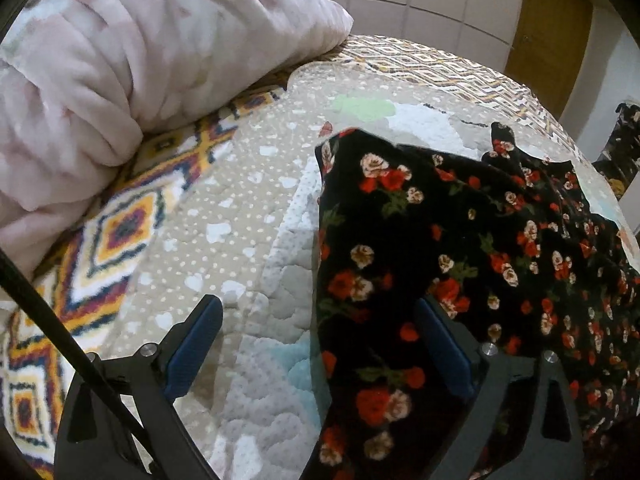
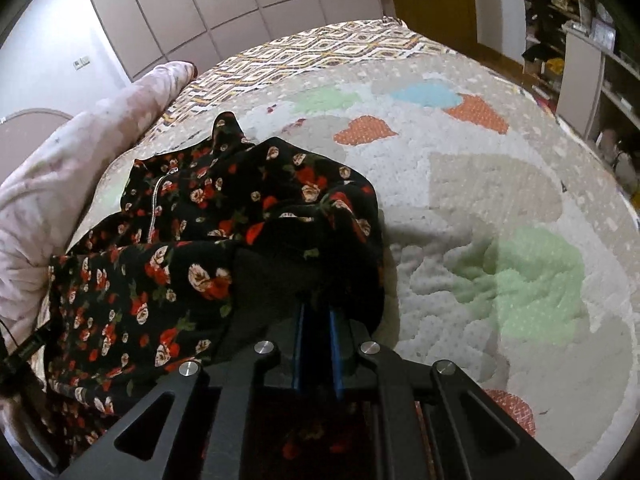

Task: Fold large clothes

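Note:
A black floral dress [image 1: 460,248] lies on the quilted bedspread [image 1: 240,208]. My left gripper [image 1: 320,320] is open, its blue pads wide apart, hovering over the dress's left edge; nothing is between them. In the right wrist view the dress [image 2: 192,248] lies bunched, with a silver zipper showing. My right gripper [image 2: 318,320] is shut on a dark fold of the dress, the cloth lifted and draped over the fingers.
A rolled pink blanket [image 1: 120,80] lies at the left on a patterned geometric cover [image 1: 120,240]. The bedspread [image 2: 500,220] stretches right of the dress. Wardrobe doors [image 2: 240,8] and cluttered shelves [image 2: 580,40] stand beyond the bed.

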A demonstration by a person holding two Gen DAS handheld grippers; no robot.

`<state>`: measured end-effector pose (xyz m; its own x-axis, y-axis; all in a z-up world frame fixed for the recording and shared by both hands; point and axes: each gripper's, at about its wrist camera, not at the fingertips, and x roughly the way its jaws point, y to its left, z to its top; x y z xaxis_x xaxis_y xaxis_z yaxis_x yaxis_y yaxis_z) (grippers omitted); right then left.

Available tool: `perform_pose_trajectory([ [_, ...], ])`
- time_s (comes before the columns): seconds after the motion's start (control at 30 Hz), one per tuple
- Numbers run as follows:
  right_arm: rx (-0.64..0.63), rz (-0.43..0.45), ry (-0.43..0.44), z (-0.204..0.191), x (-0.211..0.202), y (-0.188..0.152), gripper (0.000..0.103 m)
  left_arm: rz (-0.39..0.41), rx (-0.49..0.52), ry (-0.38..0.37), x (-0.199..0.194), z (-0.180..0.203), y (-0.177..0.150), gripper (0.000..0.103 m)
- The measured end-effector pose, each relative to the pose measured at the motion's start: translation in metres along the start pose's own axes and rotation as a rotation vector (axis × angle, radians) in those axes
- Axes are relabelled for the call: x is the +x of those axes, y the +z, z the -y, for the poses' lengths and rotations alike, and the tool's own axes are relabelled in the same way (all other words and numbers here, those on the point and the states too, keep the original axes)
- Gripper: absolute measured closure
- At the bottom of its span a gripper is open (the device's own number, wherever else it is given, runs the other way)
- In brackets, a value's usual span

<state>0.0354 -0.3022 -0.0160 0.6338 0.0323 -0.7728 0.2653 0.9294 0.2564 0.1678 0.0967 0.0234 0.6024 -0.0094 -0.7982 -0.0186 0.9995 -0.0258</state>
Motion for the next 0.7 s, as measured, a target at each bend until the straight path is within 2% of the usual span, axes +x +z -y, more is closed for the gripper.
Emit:
perform_pose_trajectory([
  [0.1, -0.014, 0.016, -0.02, -0.001, -0.018, 0.004, 0.089, 0.014, 0.005, -0.026, -0.028, -0.002, 0.001, 0.011],
  [0.2, 0.006, 0.093, -0.014, 0.006, -0.057, 0.004, 0.087, 0.046, -0.024, -0.088, -0.064, -0.013, -0.003, 0.011],
  [0.27, 0.009, 0.149, -0.011, 0.013, -0.087, -0.003, 0.082, 0.059, -0.033, -0.104, -0.087, -0.022, -0.009, 0.011],
  [0.33, 0.014, 0.178, 0.018, 0.02, -0.109, -0.014, 0.057, 0.079, -0.044, -0.118, -0.108, -0.032, -0.017, 0.011],
  [0.4, 0.019, 0.136, 0.042, 0.028, -0.121, -0.027, 0.05, 0.103, -0.059, -0.117, -0.127, -0.045, -0.032, 0.01],
  [0.5, -0.01, 0.047, 0.045, 0.037, -0.13, -0.06, 0.05, 0.109, -0.068, -0.106, -0.143, -0.06, -0.059, 0.01],
  [0.6, -0.037, -0.018, 0.053, 0.041, -0.136, -0.104, 0.052, 0.074, -0.056, -0.094, -0.143, -0.07, -0.087, 0.01],
  [0.7, -0.069, -0.027, 0.006, 0.043, -0.143, -0.139, 0.054, 0.03, -0.019, -0.057, -0.141, -0.069, -0.117, 0.01],
])
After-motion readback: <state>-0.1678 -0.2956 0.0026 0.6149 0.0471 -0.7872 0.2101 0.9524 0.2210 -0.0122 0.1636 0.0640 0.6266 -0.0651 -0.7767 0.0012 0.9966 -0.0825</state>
